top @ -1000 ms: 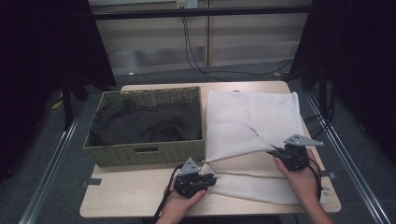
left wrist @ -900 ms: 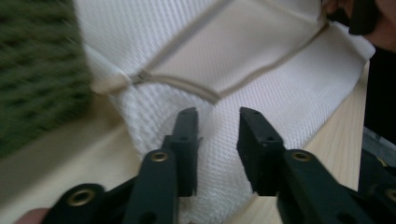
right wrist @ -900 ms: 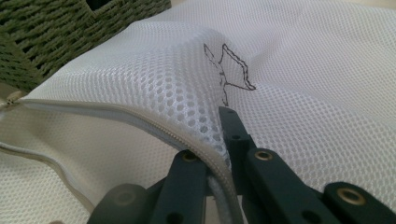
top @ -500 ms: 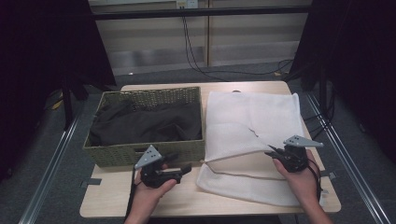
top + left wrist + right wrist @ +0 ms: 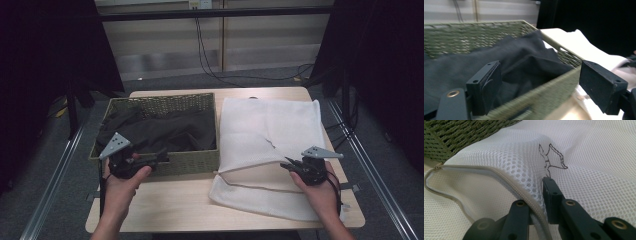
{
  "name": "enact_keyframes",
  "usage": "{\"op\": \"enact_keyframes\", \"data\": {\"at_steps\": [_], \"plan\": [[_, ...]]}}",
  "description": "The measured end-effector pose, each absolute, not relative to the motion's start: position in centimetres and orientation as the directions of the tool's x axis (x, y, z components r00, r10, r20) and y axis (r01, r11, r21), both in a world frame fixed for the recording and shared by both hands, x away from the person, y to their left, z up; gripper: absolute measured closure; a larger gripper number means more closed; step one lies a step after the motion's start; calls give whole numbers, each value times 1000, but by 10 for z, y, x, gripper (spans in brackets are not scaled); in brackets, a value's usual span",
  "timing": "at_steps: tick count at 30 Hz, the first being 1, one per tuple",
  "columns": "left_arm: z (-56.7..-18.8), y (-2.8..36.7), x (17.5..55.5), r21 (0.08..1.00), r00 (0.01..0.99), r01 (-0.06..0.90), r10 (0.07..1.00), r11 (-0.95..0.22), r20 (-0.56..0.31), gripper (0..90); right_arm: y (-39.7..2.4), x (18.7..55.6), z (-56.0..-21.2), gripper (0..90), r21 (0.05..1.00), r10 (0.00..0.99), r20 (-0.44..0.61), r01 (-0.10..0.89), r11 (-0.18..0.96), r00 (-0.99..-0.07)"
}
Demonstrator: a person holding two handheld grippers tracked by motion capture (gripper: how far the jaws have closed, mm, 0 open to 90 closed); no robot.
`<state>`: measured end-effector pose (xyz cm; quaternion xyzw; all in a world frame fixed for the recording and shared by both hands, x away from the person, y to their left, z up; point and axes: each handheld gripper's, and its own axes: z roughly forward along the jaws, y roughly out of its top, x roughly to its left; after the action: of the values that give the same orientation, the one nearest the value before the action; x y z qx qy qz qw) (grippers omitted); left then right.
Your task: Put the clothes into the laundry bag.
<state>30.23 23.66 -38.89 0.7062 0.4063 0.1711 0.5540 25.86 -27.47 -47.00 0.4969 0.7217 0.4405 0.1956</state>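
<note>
a person stands at a light wooden bench with a hand-held gripper in each hand. a white mesh laundry bag lies flat on the bench's right half, from about 1 o'clock to 5 o'clock, touching the side of a green woven basket at 10 o'clock. a dark garment lies crumpled inside the basket.

the right hand-held gripper is clamped on the bag's upper zip edge, lifting it so the mouth gapes toward the basket. the left hand-held gripper hangs at the basket's near rim; its jaws have just been opening and stand wide with nothing between them, the dark garment beyond.

likely risks: the right grip is only a narrow pinch of mesh beside the zip, so a tug from stuffing could pull it free and let the mouth drop shut. the left jaws could catch the basket's weave instead of cloth, or lift only a loose fold so that the garment trails over the rim and drags the basket.

no readable writing or brand; the mesh carries a small outline drawing, perhaps a bird
</note>
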Motion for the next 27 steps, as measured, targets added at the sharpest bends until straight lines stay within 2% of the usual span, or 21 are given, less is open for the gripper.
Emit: {"op": "enact_keyframes", "data": {"at_steps": [3,8,11,14,20,23,27], "plan": [[-386,241,319,914,609,402,760,-50,-226,154,-274,259,-470,819,832,887,159,543,116,-433],[-385,240,345,881,588,468,768,-68,-253,62,-273,259,-471,816,830,884,159,544,121,-439],[-383,238,355,879,627,467,738,-100,-249,0,-273,260,-472,815,828,883,159,547,124,-442],[-381,235,367,862,636,496,720,-105,-279,0,-273,260,-473,814,827,882,156,547,128,-444],[-376,235,397,856,645,494,724,-152,-244,0,-272,260,-473,808,830,881,153,542,131,-447],[-374,240,413,859,661,488,708,-153,-249,48,-271,261,-473,804,830,881,153,542,132,-448],[-379,240,431,850,664,485,720,-207,-203,48,-271,262,-474,803,826,880,161,548,127,-446]]}}
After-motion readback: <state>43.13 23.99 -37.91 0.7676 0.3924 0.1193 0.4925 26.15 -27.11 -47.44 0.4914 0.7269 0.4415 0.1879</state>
